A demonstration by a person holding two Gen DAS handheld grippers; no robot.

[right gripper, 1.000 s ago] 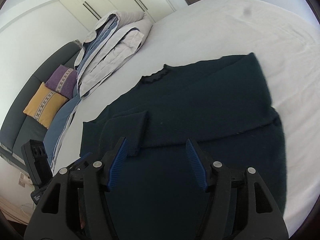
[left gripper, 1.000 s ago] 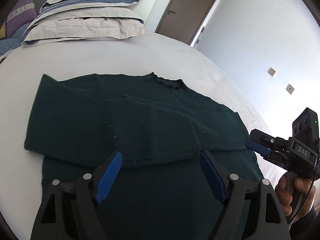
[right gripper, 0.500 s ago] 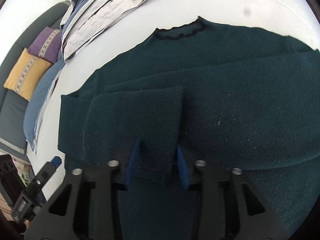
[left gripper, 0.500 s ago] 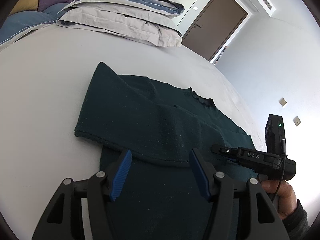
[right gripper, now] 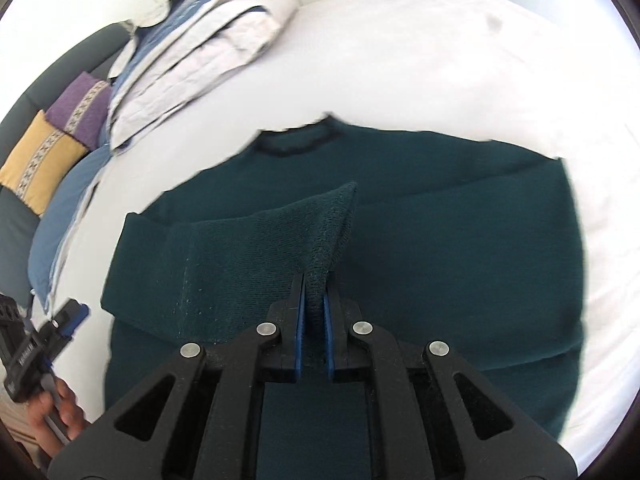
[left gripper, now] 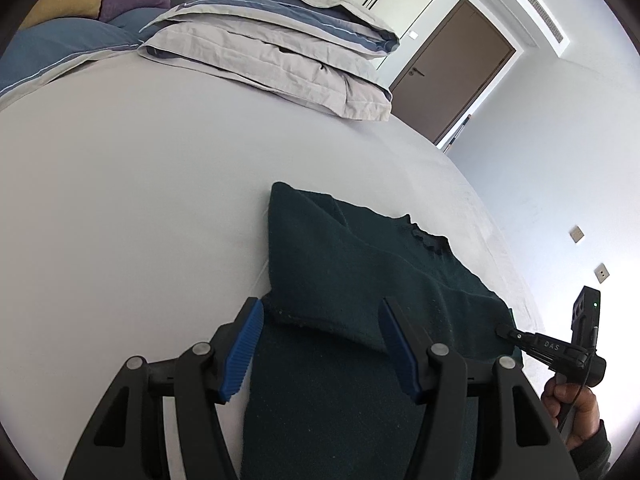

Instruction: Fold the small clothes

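A dark green knit sweater (left gripper: 360,280) lies flat on the white bed (left gripper: 120,208), sleeves folded across its body; it also shows in the right wrist view (right gripper: 460,220). My right gripper (right gripper: 314,300) is shut on the cuff end of the folded sleeve (right gripper: 332,216) and lifts it off the body. In the left wrist view the right gripper (left gripper: 506,330) sits low at the sweater's right side. My left gripper (left gripper: 324,348) is open, its jaws either side of the sweater's left sleeve fold, holding nothing. It shows at the lower left of the right wrist view (right gripper: 72,312).
Folded grey and blue bedding (left gripper: 280,48) is stacked at the head of the bed. Yellow and purple cushions (right gripper: 52,148) lie on a dark sofa at the left. A brown door (left gripper: 452,68) stands behind. White sheet surrounds the sweater.
My right gripper has closed on the sleeve cuff and raised it. My left gripper has swung left toward the sweater's left edge and stays open.
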